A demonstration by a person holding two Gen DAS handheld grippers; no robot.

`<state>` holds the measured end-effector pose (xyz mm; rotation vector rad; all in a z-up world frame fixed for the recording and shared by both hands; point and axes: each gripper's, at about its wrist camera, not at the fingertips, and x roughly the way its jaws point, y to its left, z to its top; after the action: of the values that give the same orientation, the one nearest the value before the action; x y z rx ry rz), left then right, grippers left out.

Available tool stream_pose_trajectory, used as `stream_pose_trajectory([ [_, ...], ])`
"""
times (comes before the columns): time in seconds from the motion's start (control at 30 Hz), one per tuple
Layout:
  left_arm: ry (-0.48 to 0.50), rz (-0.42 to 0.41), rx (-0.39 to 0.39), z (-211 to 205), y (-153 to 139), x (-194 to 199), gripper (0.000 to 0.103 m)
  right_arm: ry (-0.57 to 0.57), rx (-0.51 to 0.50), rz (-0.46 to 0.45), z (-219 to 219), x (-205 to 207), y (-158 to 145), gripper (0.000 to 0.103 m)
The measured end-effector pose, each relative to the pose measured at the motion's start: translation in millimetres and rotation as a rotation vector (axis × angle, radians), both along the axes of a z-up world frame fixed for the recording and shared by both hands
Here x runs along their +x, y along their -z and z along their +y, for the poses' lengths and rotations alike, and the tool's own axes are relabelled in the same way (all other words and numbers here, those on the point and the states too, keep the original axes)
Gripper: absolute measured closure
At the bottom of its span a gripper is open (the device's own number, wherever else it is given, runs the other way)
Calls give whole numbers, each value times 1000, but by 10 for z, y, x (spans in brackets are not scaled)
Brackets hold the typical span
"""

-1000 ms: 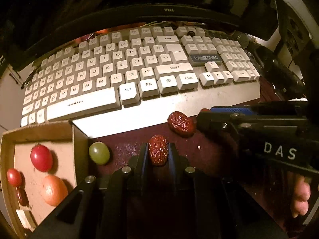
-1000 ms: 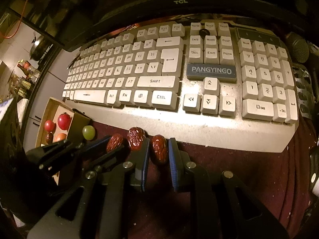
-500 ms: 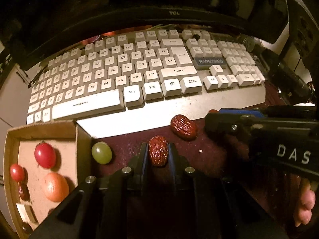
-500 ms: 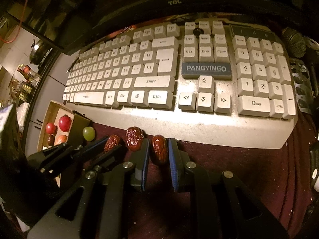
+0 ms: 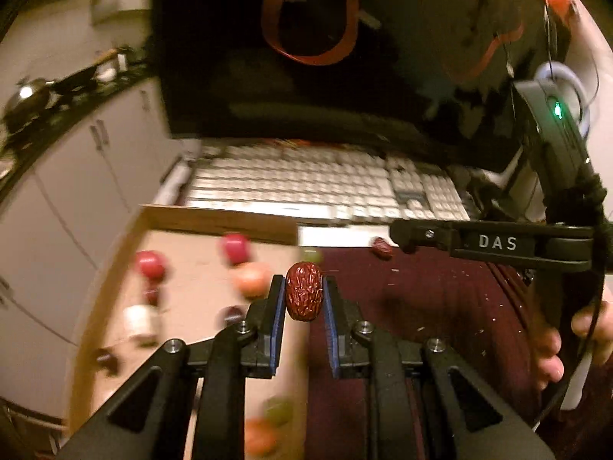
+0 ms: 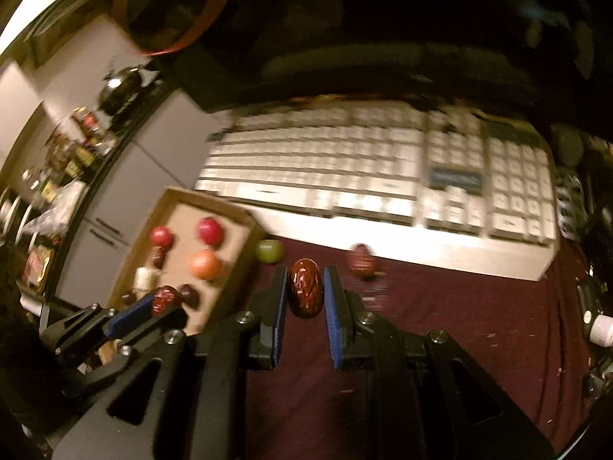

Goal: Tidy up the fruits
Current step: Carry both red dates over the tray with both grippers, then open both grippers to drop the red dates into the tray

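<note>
Fruits mostly sorted already: shallow brown cardboard box (image 6: 245, 218) at left holds two red round fruits (image 6: 210, 231), an orange one (image 6: 206, 264) plus a few small dark pcs, blurred. Two wrinkled dark-red dried dates are in the air. One date (image 5: 304, 296) is pinched betw. the blue pads of the left gripper (image 5: 304, 299), over the box's right edge. Second date (image 6: 305, 287) is clamped in the right gripper (image 6: 305, 291), above the maroon mat (image 6: 440, 326), near the box. Left to do, I'd say: drop both in. Then a third date (image 6: 361, 260) and a green grape (image 6: 270, 251), both on the mat in front of the white keyboard (image 6: 383, 161).
</note>
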<state>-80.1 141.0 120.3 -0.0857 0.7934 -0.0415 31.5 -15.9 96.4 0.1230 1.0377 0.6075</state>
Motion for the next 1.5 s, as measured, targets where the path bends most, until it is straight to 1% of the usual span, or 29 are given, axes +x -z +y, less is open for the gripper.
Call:
stream_pose_trajectory([
  [0.1, -69, -40, 26, 362, -134, -269, 86, -62, 24, -21, 299, -153, -115, 82],
  [0.17, -106, -50, 31, 568, -170, -368, 86, -105, 39, -28, 522, -252, -157, 82],
  [0.27, -136, -47, 38, 770, -143, -469, 86, -152, 30, -26, 836, -376, -145, 82],
  [0.43, -150, -22, 16, 1011, -7, -556, 86, -213, -1, 1, 1268, -567, -10, 82],
  [0.57, -141, -3, 13, 1048, 97, -558, 86, -235, -25, 7, 1476, -662, 55, 82],
  [0.63, -133, 19, 5, 1055, 178, -518, 86, -239, -32, 10, 1547, -662, 88, 82],
  [0.7, -128, 44, 4, 1044, 272, -445, 86, -233, -44, 8, 1632, -634, 142, 82],
  [0.8, -114, 87, 0, 1020, 404, -349, 86, -225, -51, 32, 1691, -550, 242, 82],
  [0.93, -107, 140, 13, 975, 564, -222, 86, -211, -56, 57, 1765, -436, 379, 82],
  [1.13, -107, 193, 33, 982, 684, -152, 86, -215, -78, 91, 1879, -335, 577, 82],
  [1.5, -122, 261, 23, 1035, 817, -112, 85, -219, -105, 109, 1971, -270, 735, 82],
])
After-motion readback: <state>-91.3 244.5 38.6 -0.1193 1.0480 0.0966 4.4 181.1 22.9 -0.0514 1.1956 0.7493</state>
